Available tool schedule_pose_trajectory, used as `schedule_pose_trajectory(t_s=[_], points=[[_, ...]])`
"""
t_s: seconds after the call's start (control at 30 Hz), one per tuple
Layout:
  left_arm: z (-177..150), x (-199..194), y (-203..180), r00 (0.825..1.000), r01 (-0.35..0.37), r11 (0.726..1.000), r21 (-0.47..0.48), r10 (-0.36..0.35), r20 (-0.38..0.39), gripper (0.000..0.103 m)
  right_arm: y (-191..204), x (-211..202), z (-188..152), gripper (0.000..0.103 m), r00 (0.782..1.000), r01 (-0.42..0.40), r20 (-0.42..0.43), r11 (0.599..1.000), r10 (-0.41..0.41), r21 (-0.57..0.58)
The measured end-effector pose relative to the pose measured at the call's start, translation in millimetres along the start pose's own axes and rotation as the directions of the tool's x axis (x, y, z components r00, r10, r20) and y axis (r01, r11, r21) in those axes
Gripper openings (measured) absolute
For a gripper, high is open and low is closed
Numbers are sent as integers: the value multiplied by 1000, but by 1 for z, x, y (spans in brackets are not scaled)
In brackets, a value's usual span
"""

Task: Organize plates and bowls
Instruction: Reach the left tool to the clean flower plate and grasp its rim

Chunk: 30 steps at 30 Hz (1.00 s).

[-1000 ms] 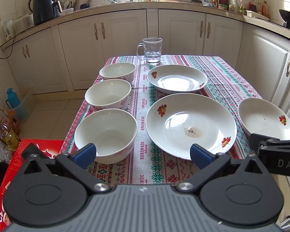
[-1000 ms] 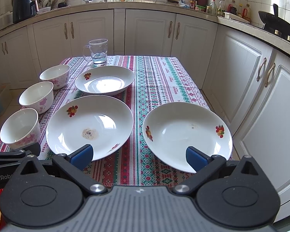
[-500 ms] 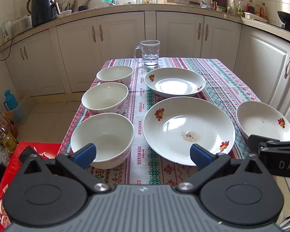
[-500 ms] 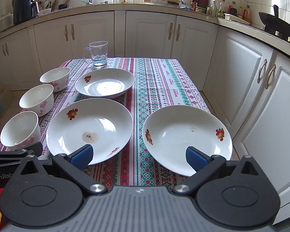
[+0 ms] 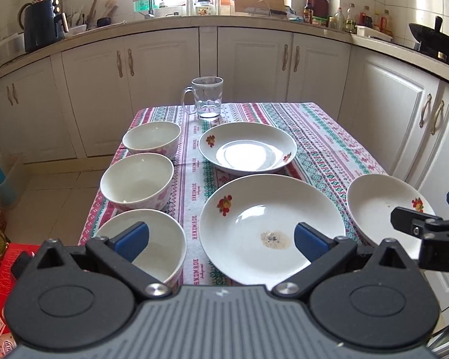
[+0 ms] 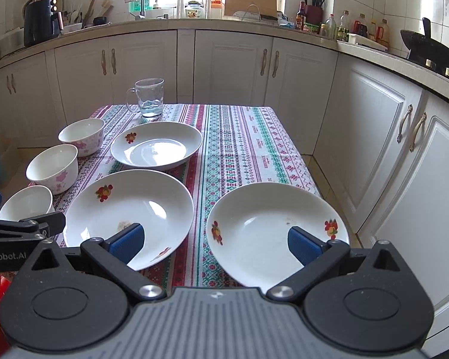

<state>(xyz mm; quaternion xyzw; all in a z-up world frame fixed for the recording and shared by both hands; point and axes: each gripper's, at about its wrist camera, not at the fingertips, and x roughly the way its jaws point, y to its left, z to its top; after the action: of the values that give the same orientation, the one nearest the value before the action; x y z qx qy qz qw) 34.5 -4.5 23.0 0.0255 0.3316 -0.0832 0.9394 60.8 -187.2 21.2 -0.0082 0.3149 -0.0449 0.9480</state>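
Observation:
Three white bowls with pink flowers stand in a column on the table's left: near bowl point(image 5: 152, 239), middle bowl point(image 5: 137, 179), far bowl point(image 5: 152, 137). Three white plates with fruit prints lie beside them: a large near plate point(image 5: 254, 221) with a crumb stain, a far plate point(image 5: 248, 148), and a right plate point(image 6: 272, 224). My left gripper point(image 5: 221, 240) is open and empty, hovering before the near bowl and large plate. My right gripper point(image 6: 214, 243) is open and empty, hovering before the large plate point(image 6: 128, 209) and the right plate.
A glass mug point(image 5: 206, 98) stands at the table's far end on the patterned tablecloth point(image 5: 323, 146). White kitchen cabinets point(image 6: 230, 65) ring the table. A red box point(image 5: 3, 281) sits on the floor at the left. A black wok point(image 6: 428, 51) rests on the right counter.
Both grippers have dropped lower and tilted up, so the table sits lower in each view. No dish has moved. Both grippers stay open.

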Motion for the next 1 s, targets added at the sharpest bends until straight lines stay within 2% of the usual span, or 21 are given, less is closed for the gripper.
schedule_pose_trajectory(t_s=[0.1,0.23,0.3,0.4,0.47,0.53,0.73,0.83,0.93,1.0], points=[[12,10,0,1000,11,1000,8,-11,-12,102,-16,-5,5,103,998,-25,62,1000,26,-14],[28,25,-8,995,91,996,15,-91,-38,102,-46,-8,8,103,990,-22,139,998,30,-56],[33,33,-20,992,116,991,66,-113,-48,102,-62,-5,3,103,986,-24,163,996,38,-85],[36,46,-44,993,114,977,178,-114,-11,102,-82,1,-9,103,982,-8,184,991,33,-134],[38,54,-57,988,155,960,233,-157,-10,102,-94,7,-17,103,985,-7,168,990,32,-143],[43,63,-70,974,227,940,253,-224,-42,102,-105,12,-25,103,988,-40,145,991,59,-127],[56,90,-117,938,348,873,343,-319,-139,102,-121,37,-57,103,989,-134,44,979,143,-152],[58,105,-139,917,399,836,377,-349,-195,102,-127,48,-71,103,981,-194,0,969,196,-153],[57,117,-158,903,427,798,424,-357,-237,102,-135,55,-76,103,966,-260,-27,958,259,-120],[55,125,-168,892,451,770,452,-365,-268,102,-138,55,-80,103,961,-275,-39,954,273,-120]])
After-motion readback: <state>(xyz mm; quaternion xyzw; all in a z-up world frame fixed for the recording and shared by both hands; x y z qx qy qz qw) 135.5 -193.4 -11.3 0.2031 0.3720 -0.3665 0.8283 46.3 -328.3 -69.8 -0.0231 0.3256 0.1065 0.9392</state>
